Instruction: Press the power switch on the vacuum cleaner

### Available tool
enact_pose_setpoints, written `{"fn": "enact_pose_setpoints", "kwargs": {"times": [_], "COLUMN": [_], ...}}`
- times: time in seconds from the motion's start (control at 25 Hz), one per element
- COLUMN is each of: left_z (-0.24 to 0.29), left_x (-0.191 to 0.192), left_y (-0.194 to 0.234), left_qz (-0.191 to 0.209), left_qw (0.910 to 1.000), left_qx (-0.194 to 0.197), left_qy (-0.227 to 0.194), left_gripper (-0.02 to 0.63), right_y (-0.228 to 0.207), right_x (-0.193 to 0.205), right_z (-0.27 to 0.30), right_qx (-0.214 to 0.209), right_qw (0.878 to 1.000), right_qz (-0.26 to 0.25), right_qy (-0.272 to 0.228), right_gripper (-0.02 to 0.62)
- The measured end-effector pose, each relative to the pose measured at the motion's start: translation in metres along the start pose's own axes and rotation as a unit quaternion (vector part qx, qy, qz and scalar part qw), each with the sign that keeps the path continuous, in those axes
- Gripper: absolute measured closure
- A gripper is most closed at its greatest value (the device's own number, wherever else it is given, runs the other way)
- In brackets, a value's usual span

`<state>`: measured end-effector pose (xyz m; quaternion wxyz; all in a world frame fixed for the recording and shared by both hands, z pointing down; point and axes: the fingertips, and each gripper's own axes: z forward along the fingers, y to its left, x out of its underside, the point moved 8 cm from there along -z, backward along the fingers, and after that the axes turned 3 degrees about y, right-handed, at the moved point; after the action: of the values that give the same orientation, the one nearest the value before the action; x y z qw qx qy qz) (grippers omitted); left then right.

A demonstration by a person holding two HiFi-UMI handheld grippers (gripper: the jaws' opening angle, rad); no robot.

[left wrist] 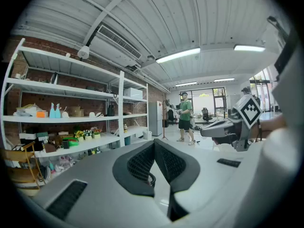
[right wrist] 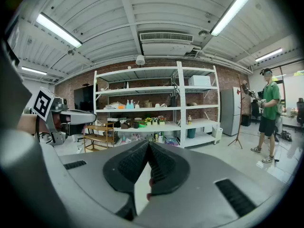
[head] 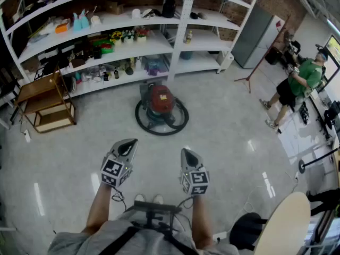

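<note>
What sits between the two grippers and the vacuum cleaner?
Nothing. The head view shows only bare floor between the left gripper, the right gripper and the vacuum cleaner.

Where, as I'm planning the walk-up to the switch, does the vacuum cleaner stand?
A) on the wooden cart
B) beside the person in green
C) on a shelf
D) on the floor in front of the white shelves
D: the head view shows the red vacuum cleaner on the floor, ringed by its black hose, just before the white shelves.
</note>
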<state>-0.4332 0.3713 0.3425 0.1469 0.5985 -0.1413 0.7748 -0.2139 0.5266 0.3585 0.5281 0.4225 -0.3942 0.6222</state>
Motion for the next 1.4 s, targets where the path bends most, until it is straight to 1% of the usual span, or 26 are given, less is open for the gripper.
{"fn": "enact_pose_setpoints", "kwargs": {"times": [0.16, 0.4, 0.52, 0.64, 0.92, 1.08, 1.2, 1.32, 1.4], "left_z": [0.005, 0.011, 0.017, 0.028, 0.051, 0.069, 0.079, 0.084, 0.089], "left_x": [-0.001, -0.005, -0.004, -0.006, -0.012, -0.011, -0.018, -0.020, -0.019], "left_y": [-0.003, -0.008, -0.009, -0.013, -0.028, -0.043, -0.051, -0.058, -0.061], "left_qz": [-0.002, -0.005, -0.002, 0.000, -0.002, 0.003, 0.000, -0.003, -0.003], "left_qw": [1.0000, 1.0000, 1.0000, 1.0000, 0.9998, 0.9997, 0.9999, 1.0000, 1.0000], "left_qx": [0.000, 0.004, 0.004, 0.009, 0.019, 0.020, 0.016, 0.009, 0.005], "left_qy": [0.002, 0.003, 0.009, 0.003, 0.011, 0.011, 0.001, 0.001, 0.001], "left_gripper": [0.600, 0.600, 0.600, 0.600, 0.600, 0.600, 0.600, 0.600, 0.600], "right_y": [-0.004, -0.016, -0.019, -0.025, -0.053, -0.075, -0.089, -0.101, -0.108], "right_x": [-0.003, -0.003, -0.002, -0.003, -0.004, 0.002, 0.002, 0.004, 0.007], "right_z": [0.001, -0.001, 0.002, 0.003, 0.000, -0.003, -0.005, -0.011, -0.010], "right_qx": [-0.013, -0.003, -0.004, -0.003, -0.003, -0.002, -0.005, -0.015, -0.015], "right_qw": [1.000, 1.000, 1.000, 1.000, 1.000, 1.000, 1.000, 0.999, 0.999], "right_qz": [0.007, 0.019, 0.018, 0.016, 0.021, 0.022, 0.018, 0.030, 0.028], "right_qy": [-0.008, -0.014, -0.012, -0.012, -0.017, -0.019, -0.020, -0.021, -0.020], "right_gripper": [0.583, 0.583, 0.583, 0.583, 0.583, 0.583, 0.583, 0.583, 0.583]}}
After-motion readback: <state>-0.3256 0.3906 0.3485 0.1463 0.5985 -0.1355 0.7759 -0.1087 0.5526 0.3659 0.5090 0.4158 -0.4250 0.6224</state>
